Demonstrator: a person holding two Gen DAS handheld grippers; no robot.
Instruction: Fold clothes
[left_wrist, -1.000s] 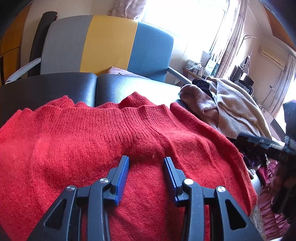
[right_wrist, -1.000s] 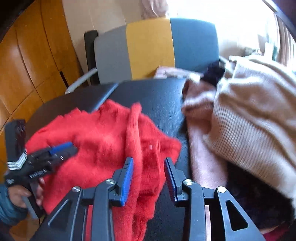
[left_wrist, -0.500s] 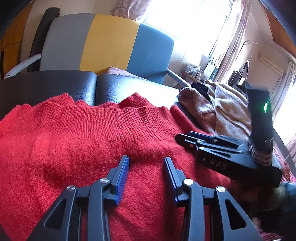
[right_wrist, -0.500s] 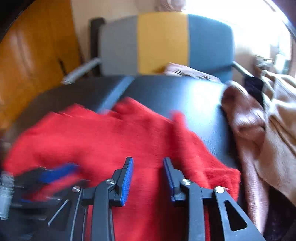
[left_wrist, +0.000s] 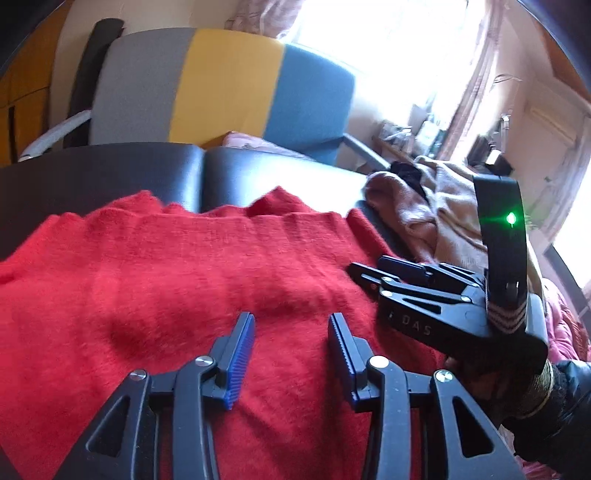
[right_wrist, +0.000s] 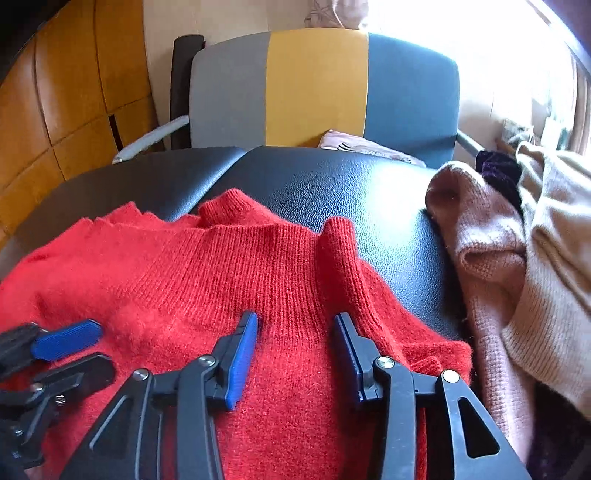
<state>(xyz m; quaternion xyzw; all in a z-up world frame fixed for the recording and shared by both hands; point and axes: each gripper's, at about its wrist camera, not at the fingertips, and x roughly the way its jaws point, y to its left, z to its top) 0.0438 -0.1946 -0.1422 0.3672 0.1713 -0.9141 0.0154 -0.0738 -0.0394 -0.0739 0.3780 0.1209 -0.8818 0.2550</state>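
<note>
The sweater is showing a bright, even red with fine knitted ribbing along its far hem. It is lying on a glossy black padded counter. Behind, a chair back is wearing three upright bands: grey, mustard yellow and blue. Beside the sweater, a dusty pink knit and a cream ribbed knit are piling up, with something dark purple peeking between them. The right gripper and the left gripper are both showing black frames with blue pads. A green light is glowing on the right gripper's black body. Orange-brown wood panels are covering the wall.
</note>
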